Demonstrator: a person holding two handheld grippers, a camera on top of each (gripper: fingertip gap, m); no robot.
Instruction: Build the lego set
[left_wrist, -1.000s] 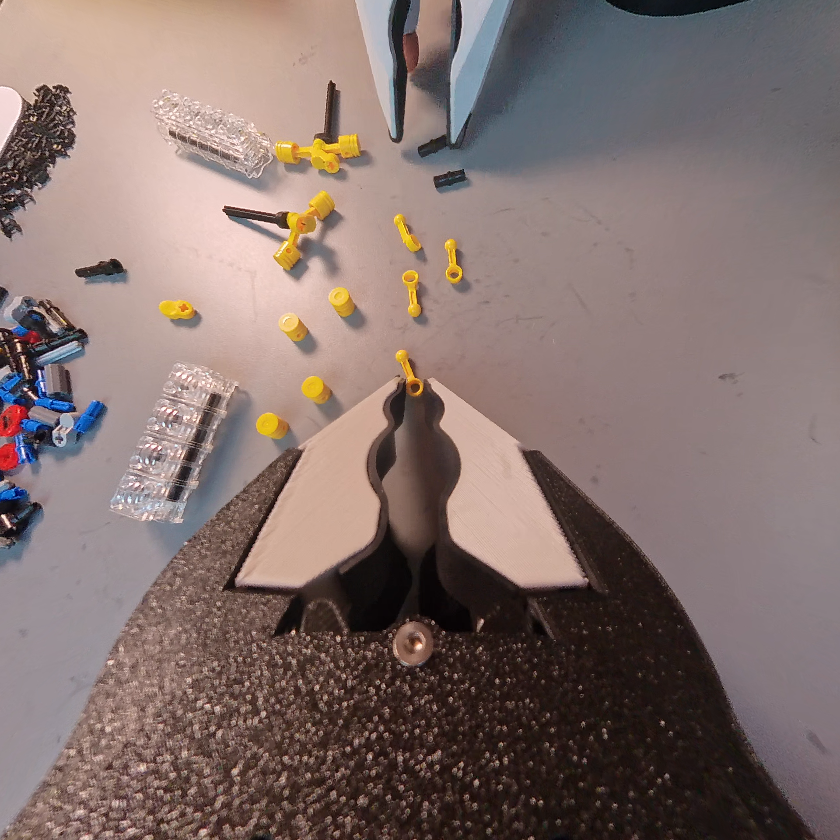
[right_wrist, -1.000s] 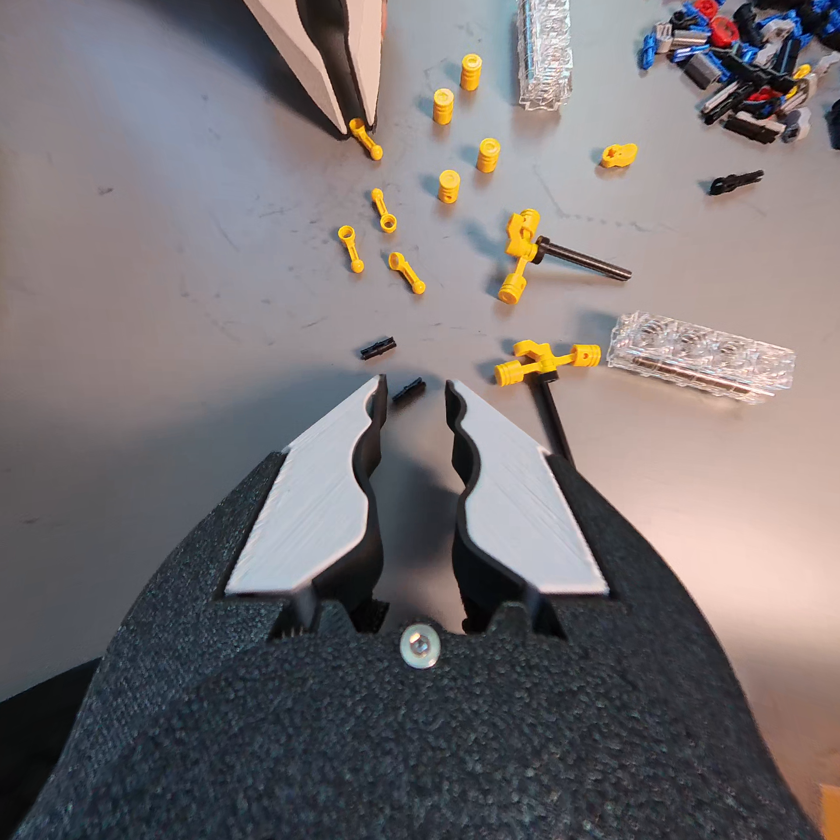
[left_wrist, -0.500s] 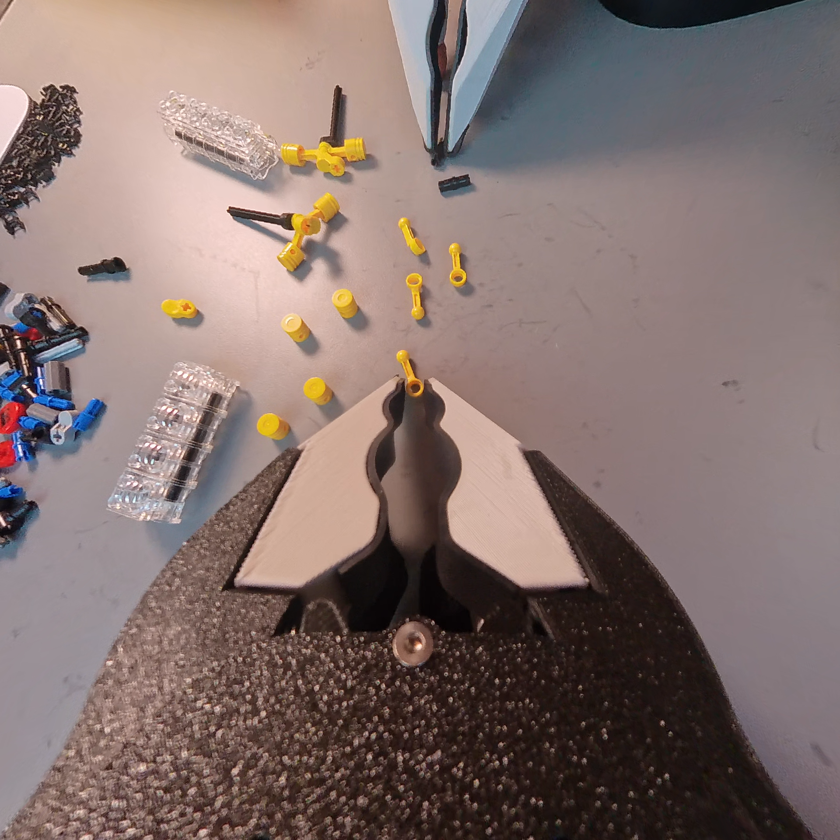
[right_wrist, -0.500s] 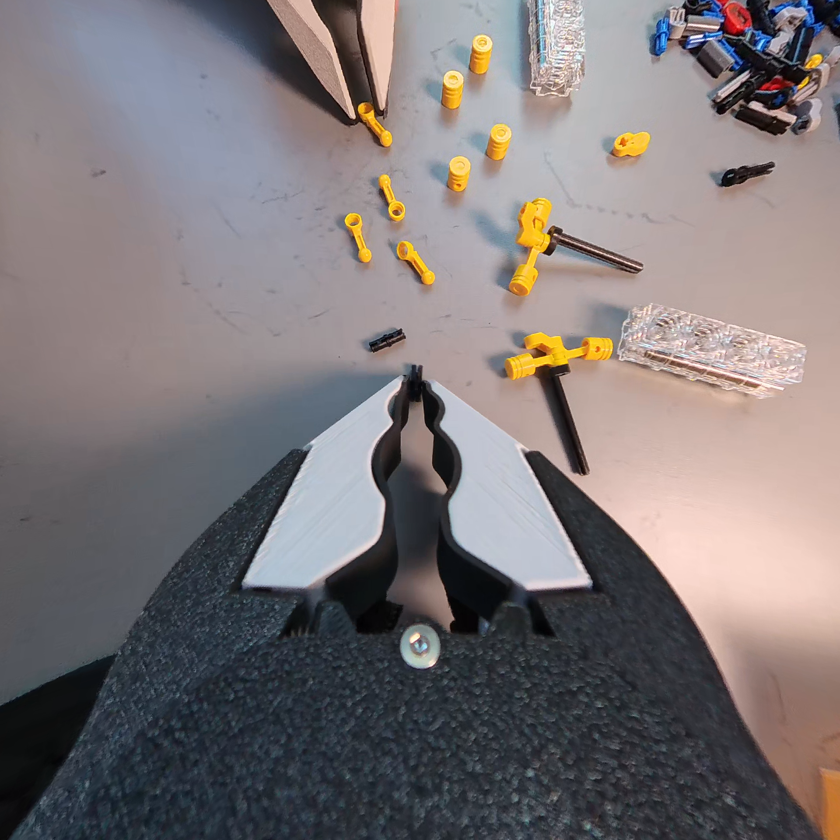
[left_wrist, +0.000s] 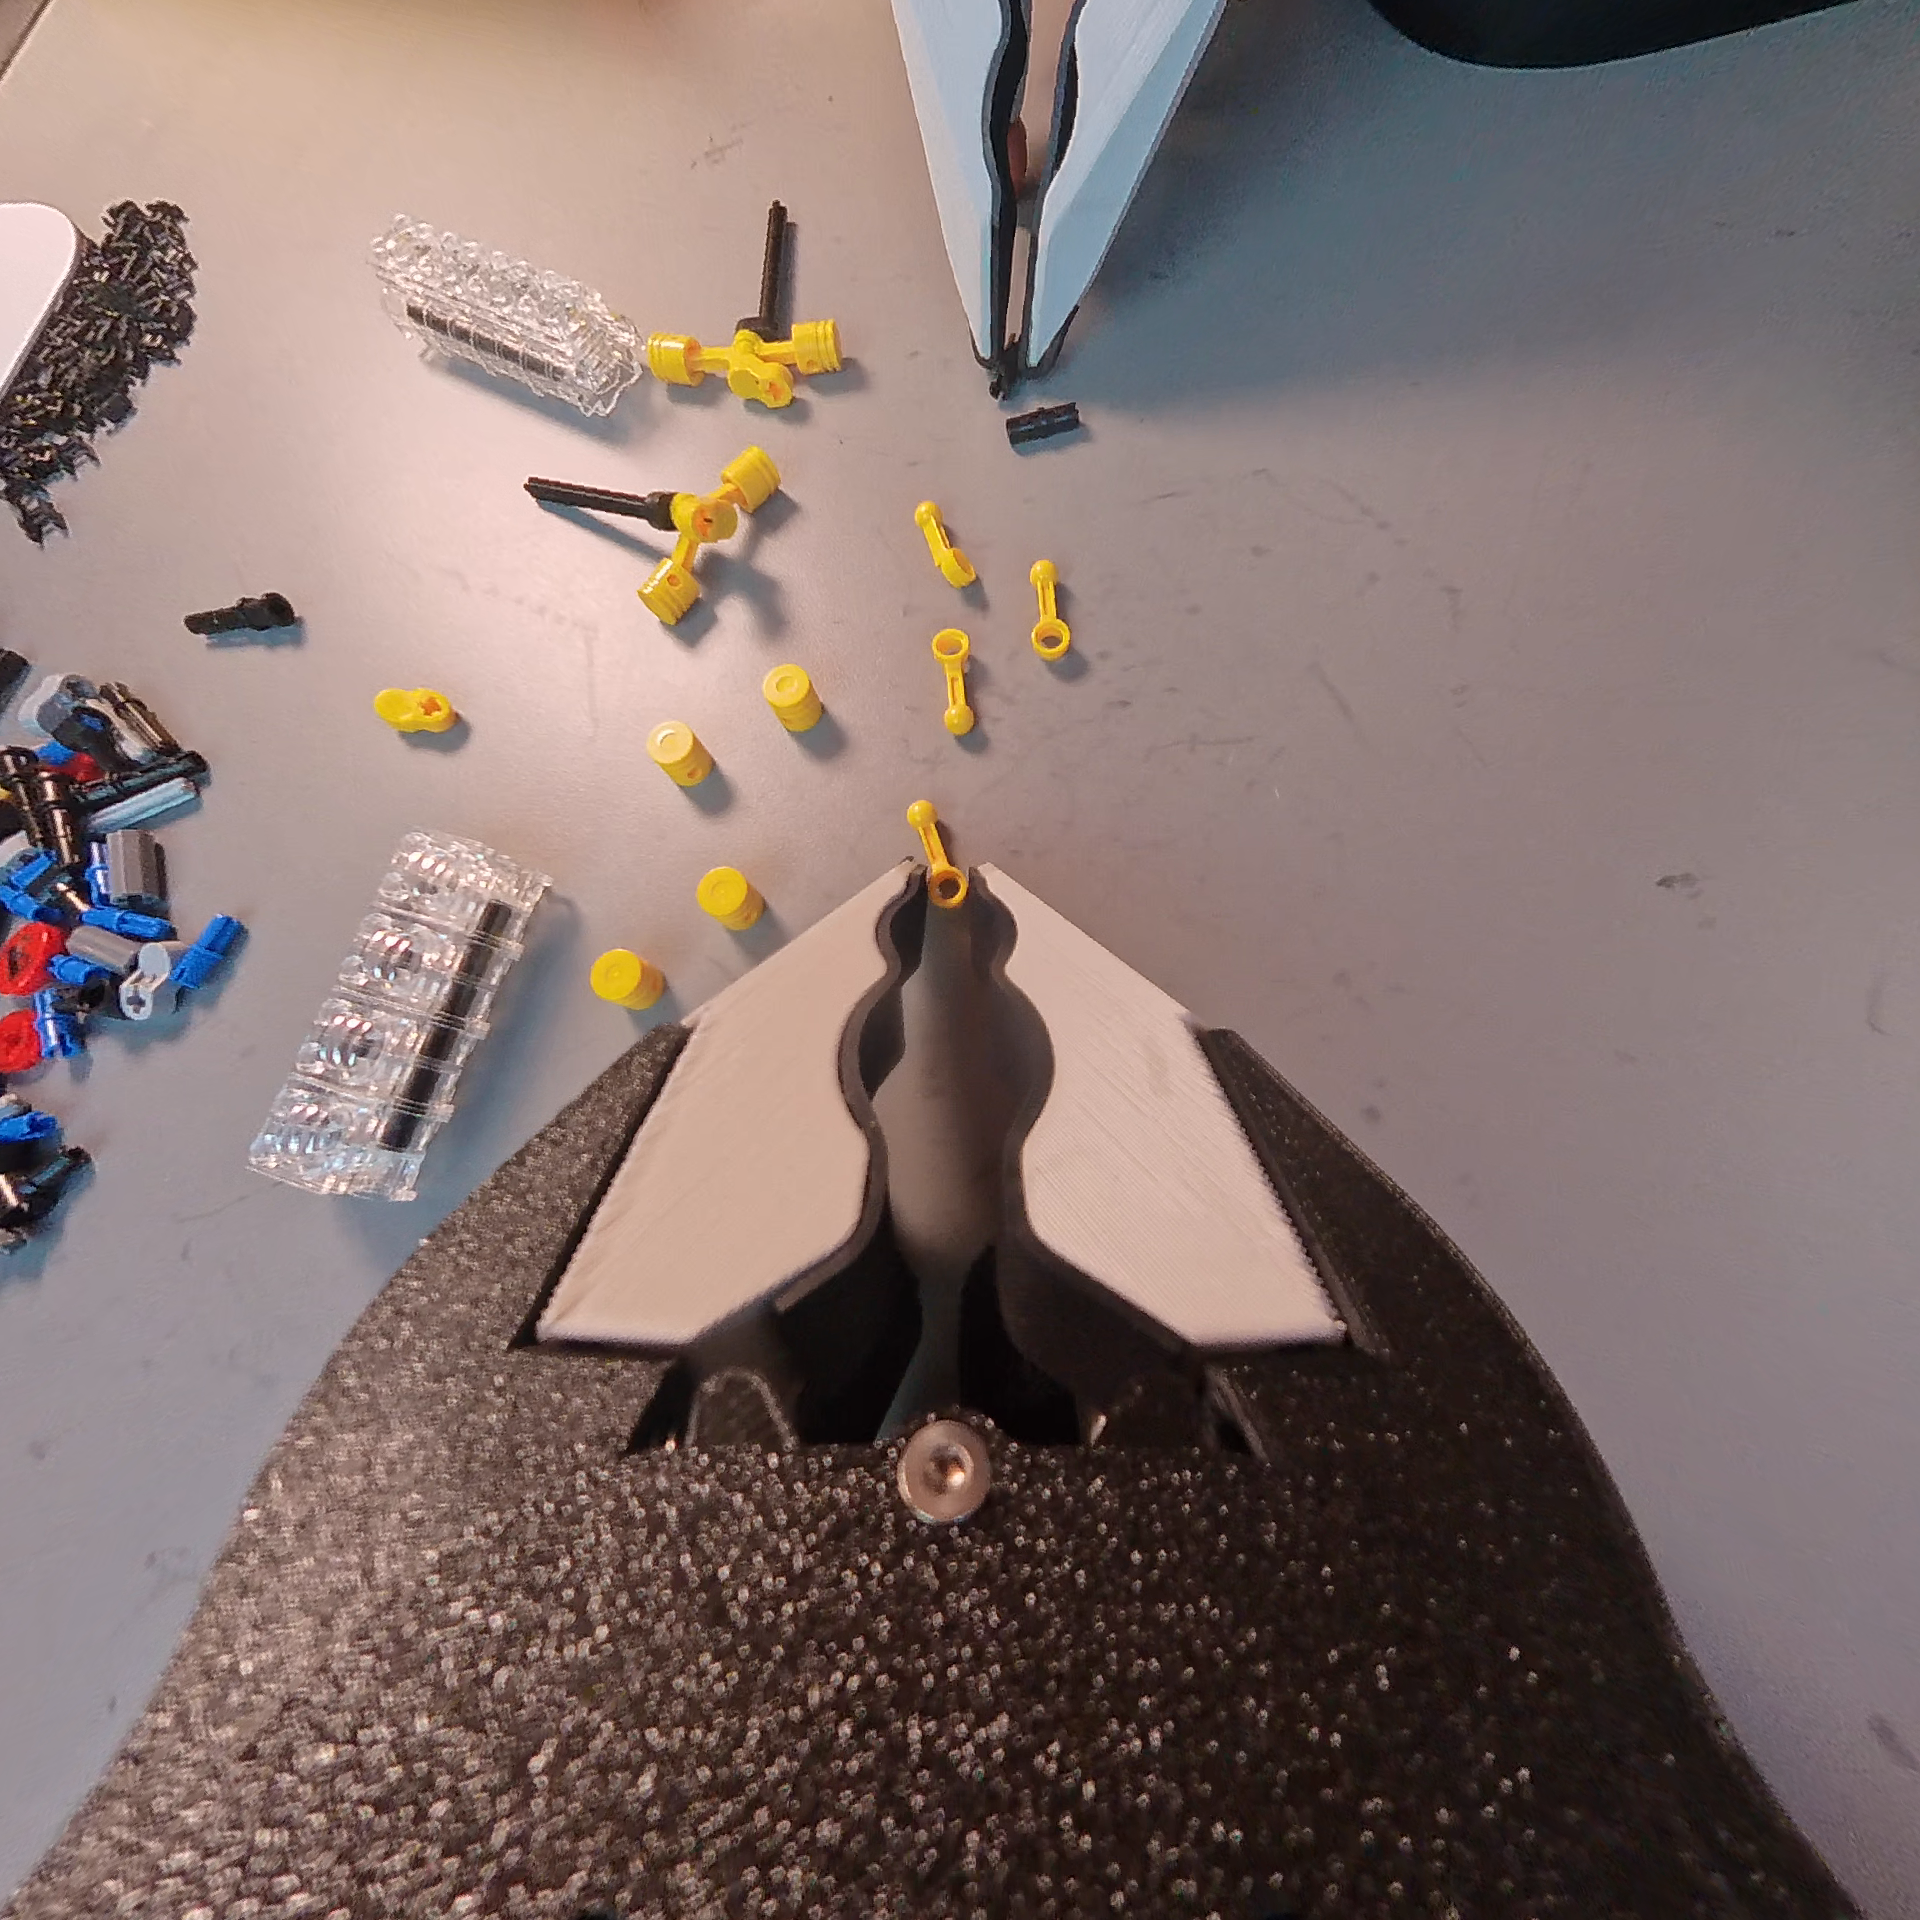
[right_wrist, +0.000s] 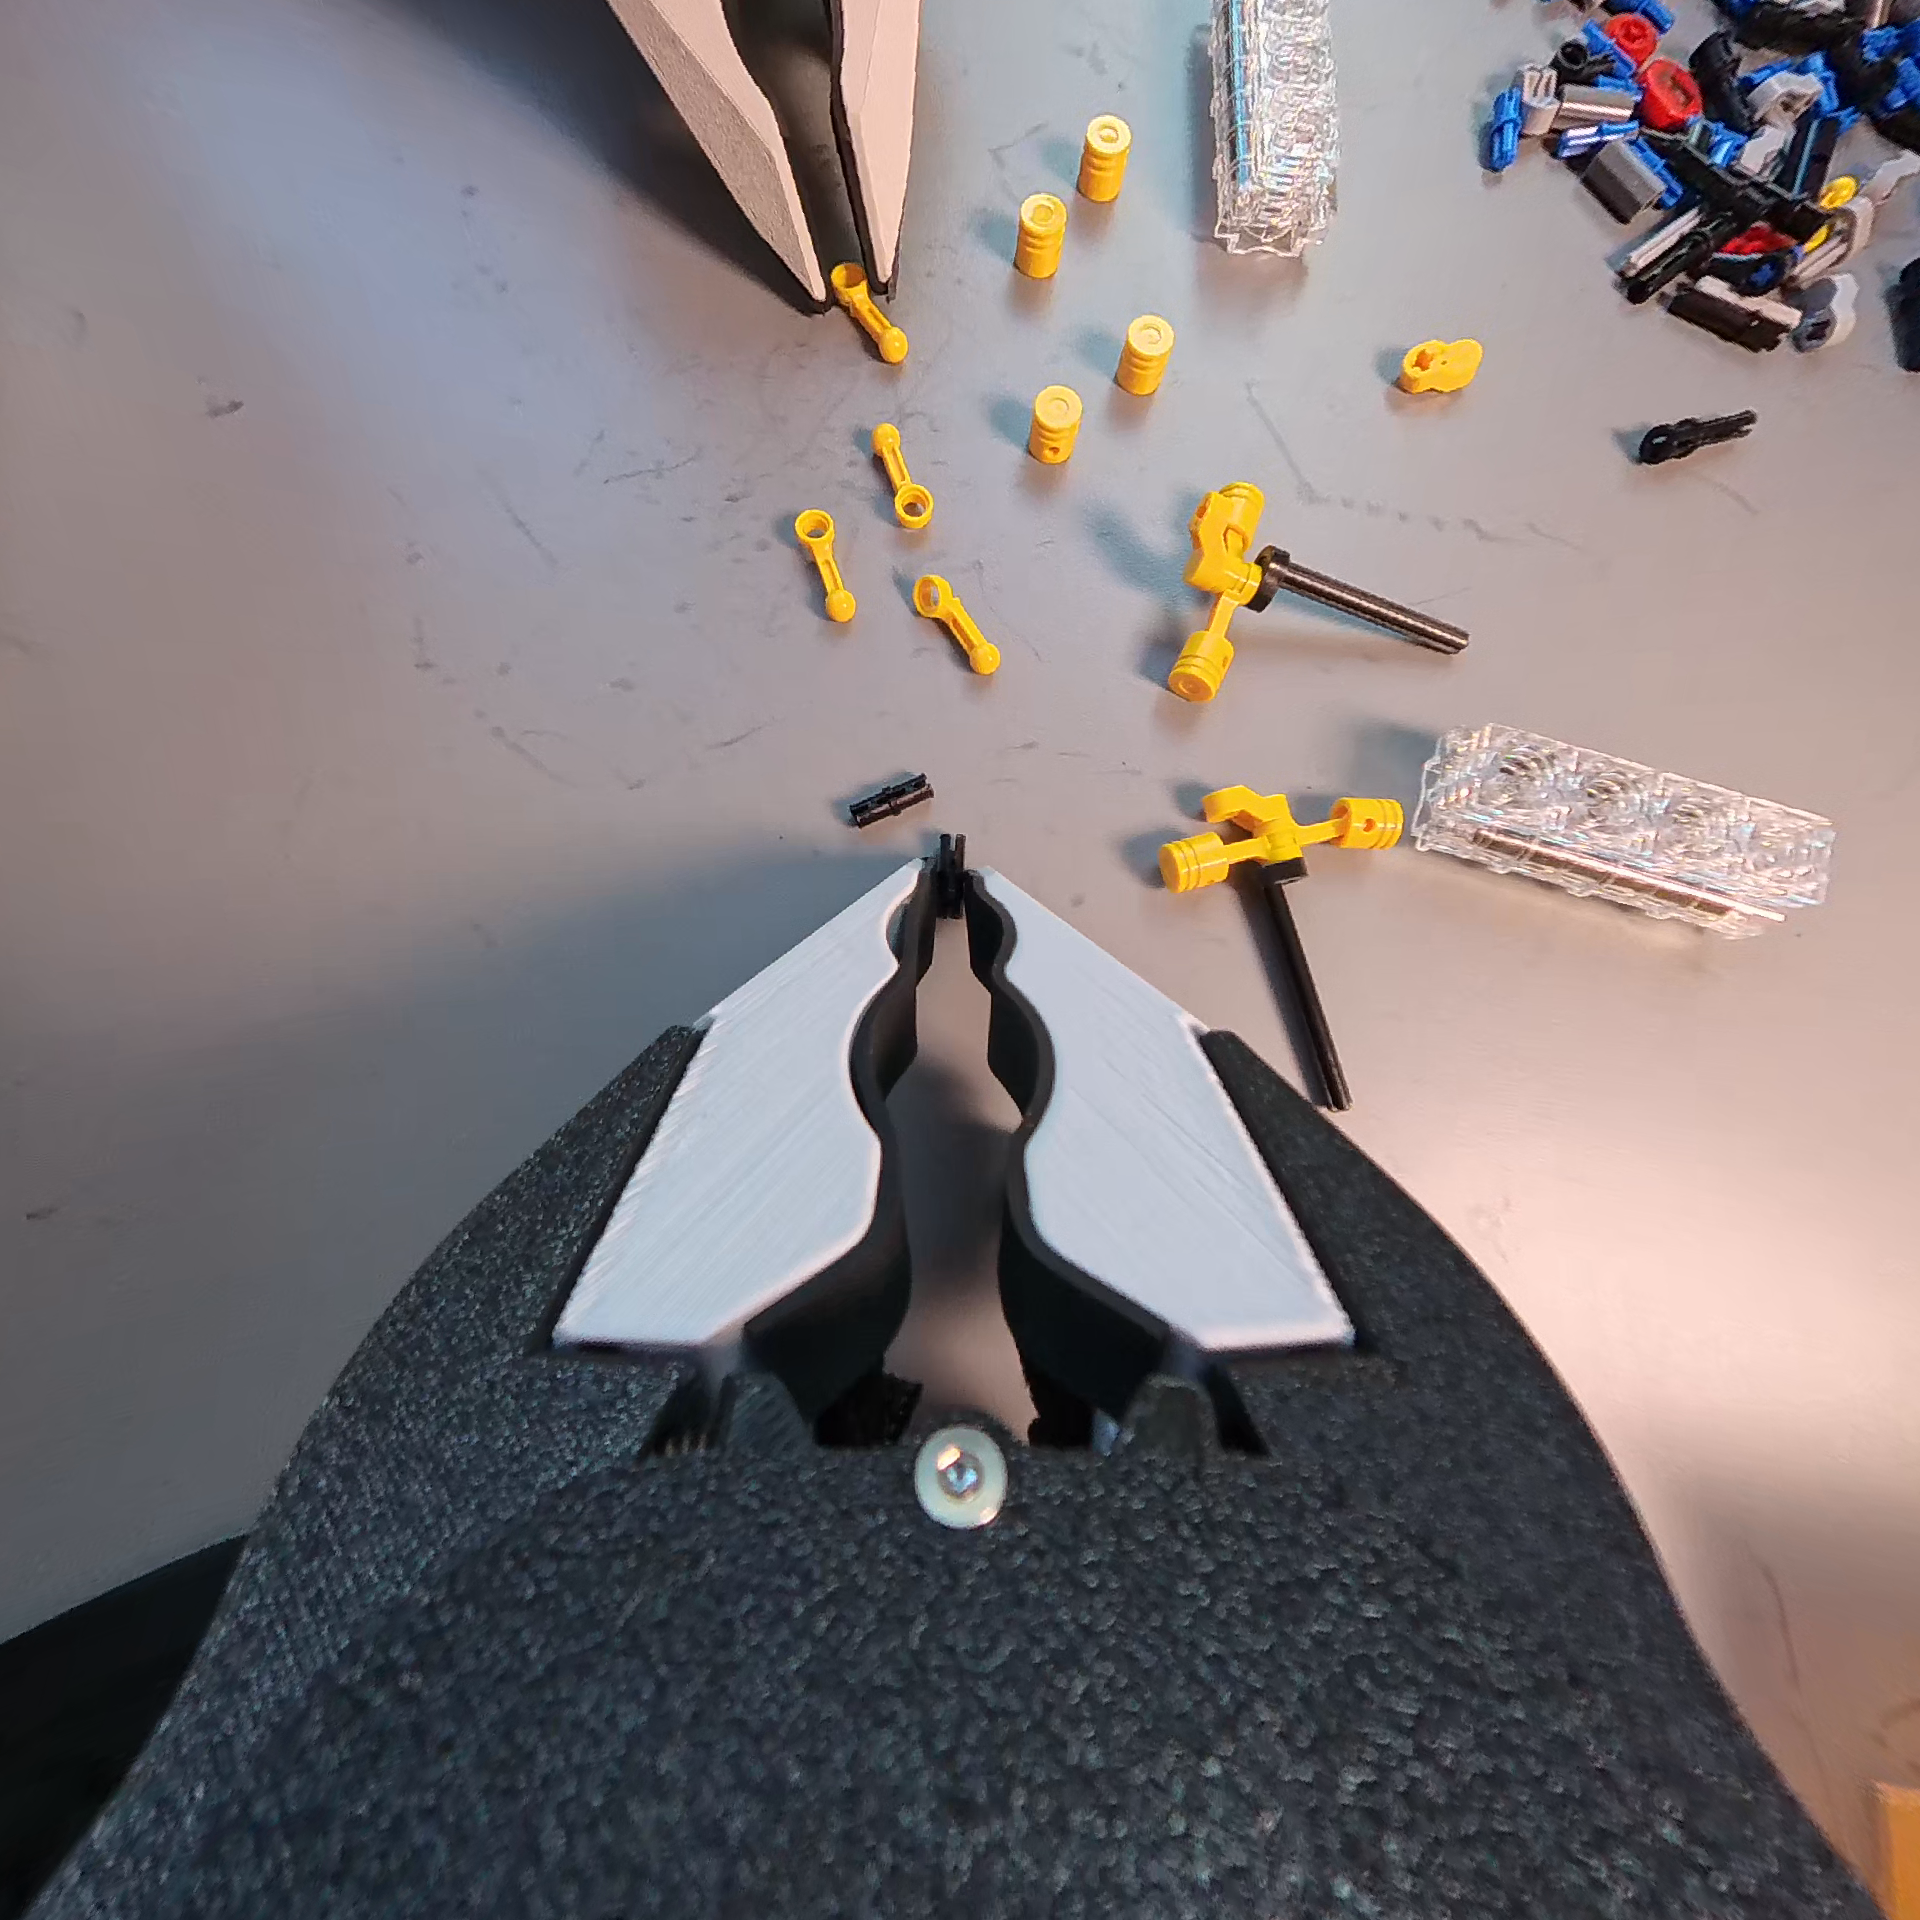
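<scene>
Gripping: left gripper (left_wrist: 945, 883) was clamped on the ring end of a yellow rod (left_wrist: 935, 857), its ball end pointing forward over the grey table (left_wrist: 1507, 831).
Right gripper (right_wrist: 948, 878): closed on a small black pin (right_wrist: 948, 868), held upright at the fingertips.
Nearby: a second black pin (right_wrist: 890, 802) lay just beside the right tips; three loose yellow rods (right_wrist: 902, 476) and yellow cylinders (right_wrist: 1055, 423) lay between the grippers.
</scene>
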